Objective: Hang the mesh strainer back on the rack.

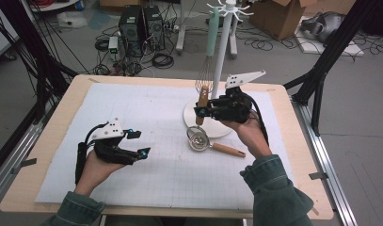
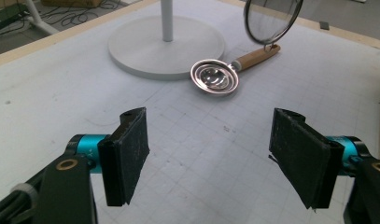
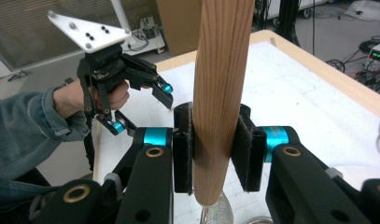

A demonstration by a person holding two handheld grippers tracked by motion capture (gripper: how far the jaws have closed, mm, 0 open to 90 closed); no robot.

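A: Right gripper (image 1: 202, 111)? Pose, grip.

B: Right hand (image 1: 245, 129) is raised over the white stand's base (image 1: 227, 128), gripper level, pointing left in the high view. Its pads are clamped on the whisk's wooden handle (image 3: 220, 93), held upright; the whisk wires (image 1: 205, 74) stick up beside the stand's pole (image 1: 222, 52).

A: Left gripper (image 1: 139, 143)?

B: Low over the mat (image 1: 156, 179) at left, well apart from the stand, jaws spread wide with nothing between them. No earlier frame, so that's all.

A: Anything one view adds?

B: Left gripper view shows the strainer (image 2: 215, 77) lying on the mat, bowl touching the base's edge, wooden handle pointing away. Right gripper view shows the pads (image 3: 183, 149) squeezing the handle from both sides, and the left gripper (image 3: 141, 105) farther off, open.

A: Table?

B: Wooden table (image 1: 52, 136) under the mat.
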